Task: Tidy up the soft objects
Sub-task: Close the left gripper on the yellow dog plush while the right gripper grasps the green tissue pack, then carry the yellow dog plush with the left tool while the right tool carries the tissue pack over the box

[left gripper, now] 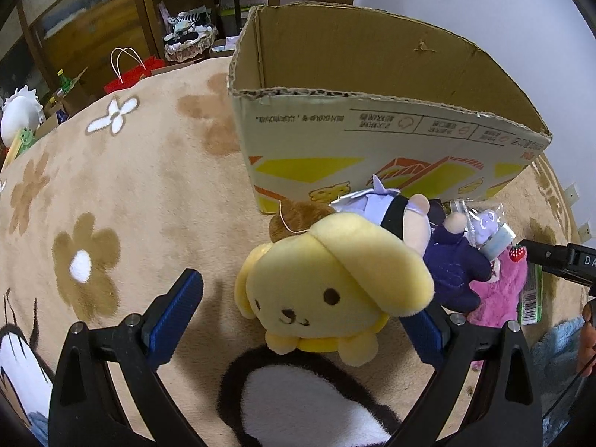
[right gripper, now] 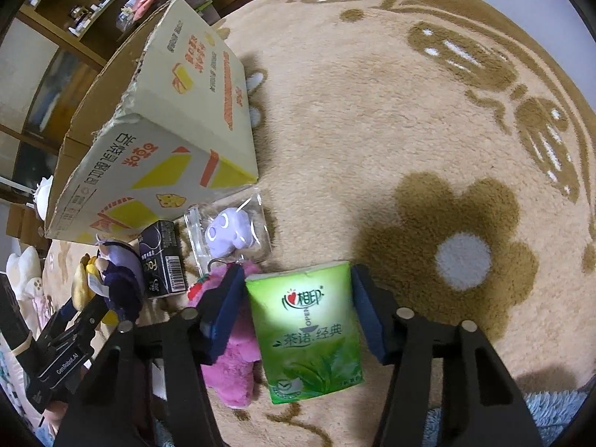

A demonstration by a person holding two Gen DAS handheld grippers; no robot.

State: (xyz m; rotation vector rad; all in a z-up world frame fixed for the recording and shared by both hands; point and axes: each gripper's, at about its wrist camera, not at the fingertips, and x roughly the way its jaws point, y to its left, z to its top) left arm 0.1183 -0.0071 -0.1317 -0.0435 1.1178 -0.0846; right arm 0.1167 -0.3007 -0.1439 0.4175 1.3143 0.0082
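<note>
Surface: beige plush rug with brown-and-white flower pattern. Open cardboard box stands on it, far side, wooden shelving and clutter behind.

Soft items lie in a cluster just near of the box: yellow dog plush, navy-clad doll, pink plush, bagged lilac plush, small black carton.

Left gripper: jaws wide apart, straddling the yellow dog plush, left pad clear of it.

Right gripper: pads flank the green tissue pack; contact cannot be told.
</note>
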